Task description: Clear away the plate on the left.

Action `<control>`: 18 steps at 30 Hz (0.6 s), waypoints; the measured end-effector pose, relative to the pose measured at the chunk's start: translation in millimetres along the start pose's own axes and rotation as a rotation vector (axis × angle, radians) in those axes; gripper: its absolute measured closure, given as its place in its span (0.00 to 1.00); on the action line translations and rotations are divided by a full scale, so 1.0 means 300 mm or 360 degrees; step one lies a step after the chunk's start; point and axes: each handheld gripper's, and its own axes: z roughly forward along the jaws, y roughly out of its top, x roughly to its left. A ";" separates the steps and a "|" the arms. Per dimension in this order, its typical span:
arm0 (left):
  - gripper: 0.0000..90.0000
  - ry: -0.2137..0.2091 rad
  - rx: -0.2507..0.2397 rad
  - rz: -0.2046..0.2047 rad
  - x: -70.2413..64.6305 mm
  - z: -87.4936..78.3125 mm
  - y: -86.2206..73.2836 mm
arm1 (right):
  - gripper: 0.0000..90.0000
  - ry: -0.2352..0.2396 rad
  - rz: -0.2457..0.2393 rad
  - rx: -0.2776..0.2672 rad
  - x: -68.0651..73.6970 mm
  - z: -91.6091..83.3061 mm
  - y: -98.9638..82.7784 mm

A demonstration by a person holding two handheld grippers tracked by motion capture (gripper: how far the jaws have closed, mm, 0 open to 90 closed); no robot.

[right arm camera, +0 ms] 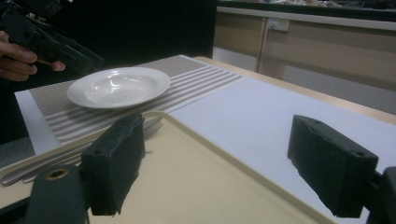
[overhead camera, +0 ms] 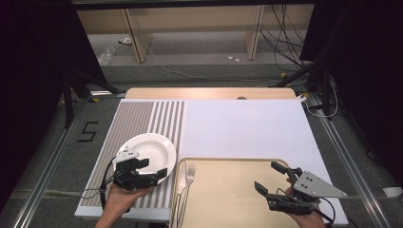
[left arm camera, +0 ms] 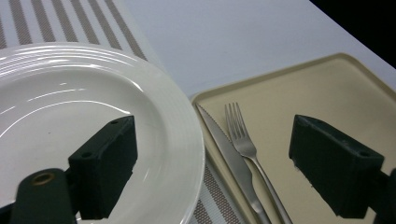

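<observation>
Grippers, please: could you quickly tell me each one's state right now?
Left gripper: open, holding nothing, over the plate.
Right gripper: open, holding nothing, over the tray.

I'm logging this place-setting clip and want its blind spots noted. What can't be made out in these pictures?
- Knife and fork handle ends: cut off by the bottom edge in the high view and the left gripper view.
- Plate near rim: covered by the left gripper in the high view.
- Tray near edge: cut off by the bottom edge in the high view.
- Right gripper: open over the tray; whether it touches is unclear.
</observation>
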 end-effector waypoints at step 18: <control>0.17 0.0171 -0.0132 -0.0343 0.145 -0.091 -0.040 | 0.22 0.0001 -0.0003 0.0007 0.004 0.000 0.001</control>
